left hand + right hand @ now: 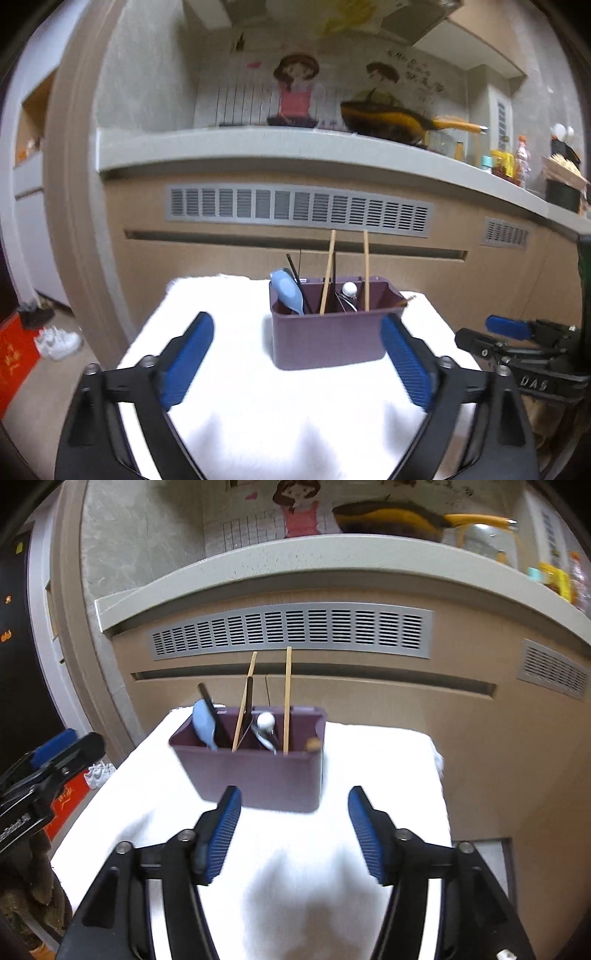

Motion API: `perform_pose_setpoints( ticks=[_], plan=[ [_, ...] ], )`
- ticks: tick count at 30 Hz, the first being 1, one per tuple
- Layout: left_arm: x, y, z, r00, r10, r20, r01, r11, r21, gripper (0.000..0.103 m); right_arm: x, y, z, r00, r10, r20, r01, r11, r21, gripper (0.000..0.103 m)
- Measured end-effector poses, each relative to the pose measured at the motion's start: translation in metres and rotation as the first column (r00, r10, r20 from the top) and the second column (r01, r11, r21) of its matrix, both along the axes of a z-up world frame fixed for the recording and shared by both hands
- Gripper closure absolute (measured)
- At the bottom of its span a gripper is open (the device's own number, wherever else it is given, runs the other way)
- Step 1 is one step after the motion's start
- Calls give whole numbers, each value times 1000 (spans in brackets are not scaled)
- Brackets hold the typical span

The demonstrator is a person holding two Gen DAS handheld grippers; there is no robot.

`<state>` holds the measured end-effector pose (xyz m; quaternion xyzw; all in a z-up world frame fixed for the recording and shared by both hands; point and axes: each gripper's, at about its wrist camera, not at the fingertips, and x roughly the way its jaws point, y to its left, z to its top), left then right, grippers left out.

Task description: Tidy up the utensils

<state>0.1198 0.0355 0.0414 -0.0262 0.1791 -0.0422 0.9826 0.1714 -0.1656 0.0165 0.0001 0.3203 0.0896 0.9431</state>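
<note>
White cloth [280, 424] clear up front (both sides too); utensil caddy [328, 339] w/ upright chopsticks [366, 269] blocks centre.

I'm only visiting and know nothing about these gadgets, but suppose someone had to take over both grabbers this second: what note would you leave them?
Left gripper: open, nothing between its blue pads.
Right gripper: open, also empty.
Both hover over the white cloth, in front of the purple utensil holder, touching nothing.
In the holder: a light blue spoon on the left, two wooden chopsticks and dark chopsticks standing upright, and a white-tipped metal utensil.
Done: the utensils seen are in the holder.
Left: no loose utensil shows on the cloth; check the holder's right end, where a small brown item pokes up, too blurred to identify.
</note>
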Motion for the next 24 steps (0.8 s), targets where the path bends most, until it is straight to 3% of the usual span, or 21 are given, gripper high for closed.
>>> perform_pose_setpoints(
  ticks=[2, 11, 14, 24],
  plan=[
    [-24, -4, -1, 1000, 0, 23, 0, 1000, 18, 0, -25, -4, 2, 1000, -13, 20, 12, 1000, 2, 38],
    [-80, -21, -13, 1000, -12, -5, 12, 999, 45, 0, -111, -4, 8, 985, -78, 156, 81, 997, -11, 14],
    [-89, -25, -16, 1000, 3, -10, -2, 998, 67, 0, -124, 1, 5, 979, -90, 181, 96, 995, -27, 12],
    [-92, -20, -21, 998, 16, -65, -14, 999, 36, 0, -142, 7, 10, 967, -98, 236, 116, 991, -61, 7]
  ],
)
